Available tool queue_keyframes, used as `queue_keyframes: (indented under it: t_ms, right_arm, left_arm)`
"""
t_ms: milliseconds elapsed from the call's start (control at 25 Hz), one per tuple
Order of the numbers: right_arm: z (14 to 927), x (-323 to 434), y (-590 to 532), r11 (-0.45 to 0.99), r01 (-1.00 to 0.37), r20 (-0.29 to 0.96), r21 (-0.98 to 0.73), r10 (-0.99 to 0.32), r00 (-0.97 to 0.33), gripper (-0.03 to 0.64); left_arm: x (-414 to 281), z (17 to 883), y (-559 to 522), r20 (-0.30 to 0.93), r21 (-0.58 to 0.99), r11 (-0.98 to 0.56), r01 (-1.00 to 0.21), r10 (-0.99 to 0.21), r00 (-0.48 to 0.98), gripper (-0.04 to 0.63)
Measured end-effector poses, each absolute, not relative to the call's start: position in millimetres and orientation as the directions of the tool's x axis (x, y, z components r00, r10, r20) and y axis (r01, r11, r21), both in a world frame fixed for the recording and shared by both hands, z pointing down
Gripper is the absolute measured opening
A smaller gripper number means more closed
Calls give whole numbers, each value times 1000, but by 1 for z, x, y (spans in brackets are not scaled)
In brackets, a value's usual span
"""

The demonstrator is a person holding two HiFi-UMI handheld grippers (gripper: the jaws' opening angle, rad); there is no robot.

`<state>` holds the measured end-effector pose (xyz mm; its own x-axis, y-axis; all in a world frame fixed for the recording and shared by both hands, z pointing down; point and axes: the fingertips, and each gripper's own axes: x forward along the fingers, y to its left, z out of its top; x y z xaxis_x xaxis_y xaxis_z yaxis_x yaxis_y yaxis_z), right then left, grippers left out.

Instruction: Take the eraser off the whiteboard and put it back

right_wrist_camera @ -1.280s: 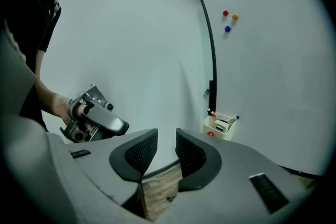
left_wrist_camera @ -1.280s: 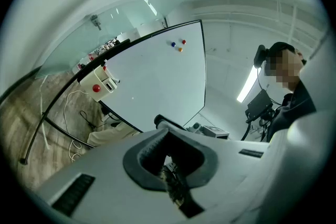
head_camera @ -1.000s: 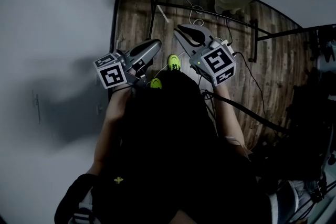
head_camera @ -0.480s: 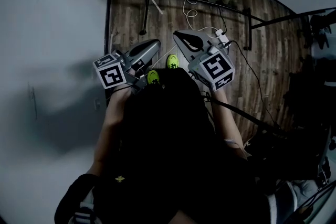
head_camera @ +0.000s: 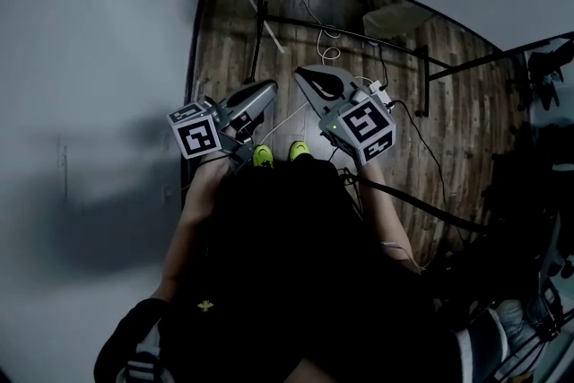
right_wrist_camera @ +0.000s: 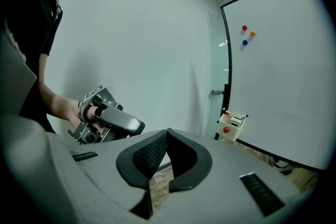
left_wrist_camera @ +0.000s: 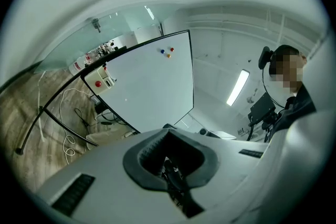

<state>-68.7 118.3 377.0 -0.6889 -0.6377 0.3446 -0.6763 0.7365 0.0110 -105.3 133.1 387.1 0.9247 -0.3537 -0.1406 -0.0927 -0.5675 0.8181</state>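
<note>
Well apart from the whiteboard [right_wrist_camera: 283,76], both grippers were empty: left gripper [left_wrist_camera: 168,131] jaws together, right gripper [right_wrist_camera: 167,131] jaws together. White box [right_wrist_camera: 234,126] hung at the whiteboard's lower corner and held small items; eraser not distinguishable among them. Red knob [right_wrist_camera: 226,129] on the box front.

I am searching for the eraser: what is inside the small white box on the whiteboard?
Inside the white box at the corner of the whiteboard, a small dark-and-white block and a red-tipped item show above the rim. Its wall covers their lower parts.
</note>
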Motion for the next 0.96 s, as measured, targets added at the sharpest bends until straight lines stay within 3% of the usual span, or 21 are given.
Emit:
queue_keyframes:
  t_ms: [960]
  right_arm:
    - [366,-82,121,783,-621,334,11,-589,-736,21]
  left_arm:
    - [-100,369,138,-152,803,-588,-95,-356,922,17]
